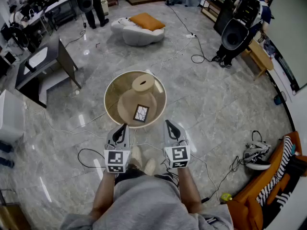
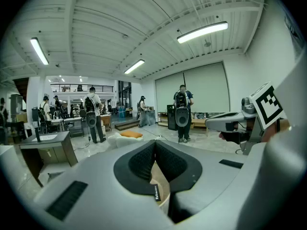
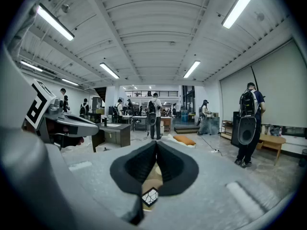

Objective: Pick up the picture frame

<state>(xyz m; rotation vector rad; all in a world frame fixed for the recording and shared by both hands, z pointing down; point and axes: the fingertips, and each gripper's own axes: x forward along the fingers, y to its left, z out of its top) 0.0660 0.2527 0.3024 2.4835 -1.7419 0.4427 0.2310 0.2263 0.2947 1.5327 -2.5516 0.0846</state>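
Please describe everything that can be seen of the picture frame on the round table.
The picture frame is small and rectangular, with a dark border around a white picture crossed by dark lines, like a mosaic. It sits on the near side of the round table, turned slightly askew, over a tan shape. Its face shows from above; whether it lies flat or leans back cannot be told. The left gripper and right gripper, both shut, are apart from it.

An open recording lab: polished stone floor (image 1: 211,99) crossed by cables (image 1: 196,58), dark office desks (image 1: 48,56), people (image 1: 244,18) wearing backpack rigs, strip lights (image 2: 201,31) overhead
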